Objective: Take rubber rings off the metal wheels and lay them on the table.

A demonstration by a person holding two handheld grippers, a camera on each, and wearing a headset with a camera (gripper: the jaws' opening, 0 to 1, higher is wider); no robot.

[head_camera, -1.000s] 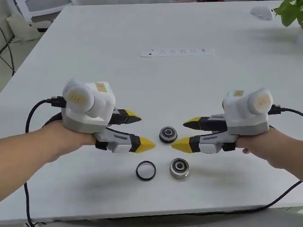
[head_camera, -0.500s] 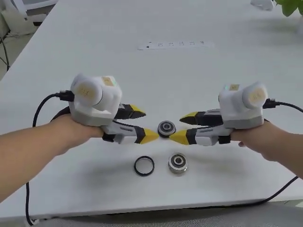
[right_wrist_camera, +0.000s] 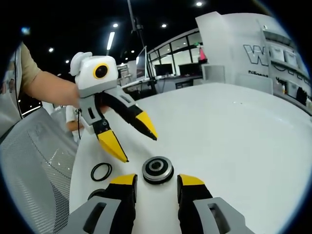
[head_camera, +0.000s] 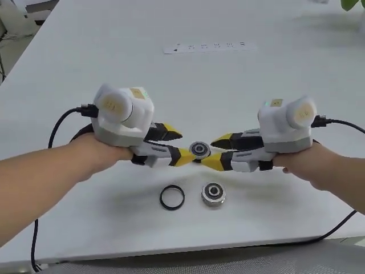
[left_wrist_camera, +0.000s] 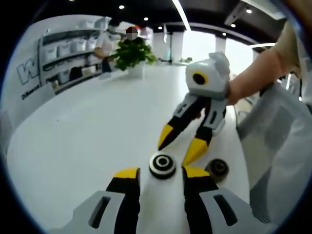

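1. Flanking the ringed wheel (head_camera: 199, 149) mid-table, the left gripper (head_camera: 182, 145) and right gripper (head_camera: 210, 151) both gape, grasping nothing.
2. Close to the front edge of the table (head_camera: 114, 57) lie a loose ring (head_camera: 172, 197) and a bare wheel (head_camera: 213, 194); open room beyond.

One ringed wheel (head_camera: 199, 149), black rubber around a metal hub, lies flat mid-surface (head_camera: 114, 68), while nearer lie a bare metal wheel (head_camera: 213, 194) and, just left of it, a loose black rubber ring (head_camera: 172, 197), also flat.
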